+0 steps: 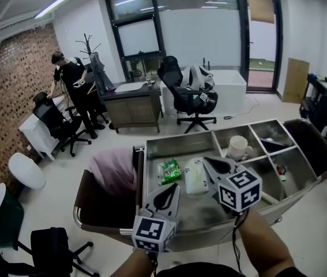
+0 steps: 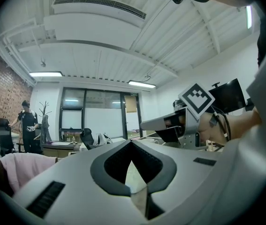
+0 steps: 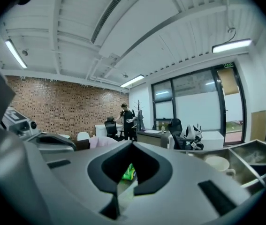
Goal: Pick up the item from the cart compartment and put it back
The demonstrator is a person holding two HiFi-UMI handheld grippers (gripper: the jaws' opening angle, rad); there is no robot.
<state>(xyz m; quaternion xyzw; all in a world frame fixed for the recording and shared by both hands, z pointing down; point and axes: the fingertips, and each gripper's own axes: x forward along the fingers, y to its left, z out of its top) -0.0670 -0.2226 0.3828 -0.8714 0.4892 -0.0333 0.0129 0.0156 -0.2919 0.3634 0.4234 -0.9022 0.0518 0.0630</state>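
Note:
A steel cart (image 1: 177, 141) with several compartments stands in front of me. In its big left compartment lies a green packet (image 1: 170, 170), with a white pouch (image 1: 195, 176) just to its right. My right gripper (image 1: 205, 160) hovers over that compartment, shut on the pouch's top edge, so the pouch hangs below the tips. In the right gripper view the jaws (image 3: 132, 143) meet, with the green packet (image 3: 129, 172) showing through the gap. My left gripper (image 1: 173, 188) is held level near the cart's front edge, shut and empty, and its jaws (image 2: 132, 142) touch.
A white mug (image 1: 238, 148) stands in a rear compartment, with small items in the right ones. A pink cloth (image 1: 114, 169) lies in the dark bin on the cart's left end. Office chairs, desks and a standing person (image 1: 74, 91) are farther back, and a black chair (image 1: 51, 250) is near left.

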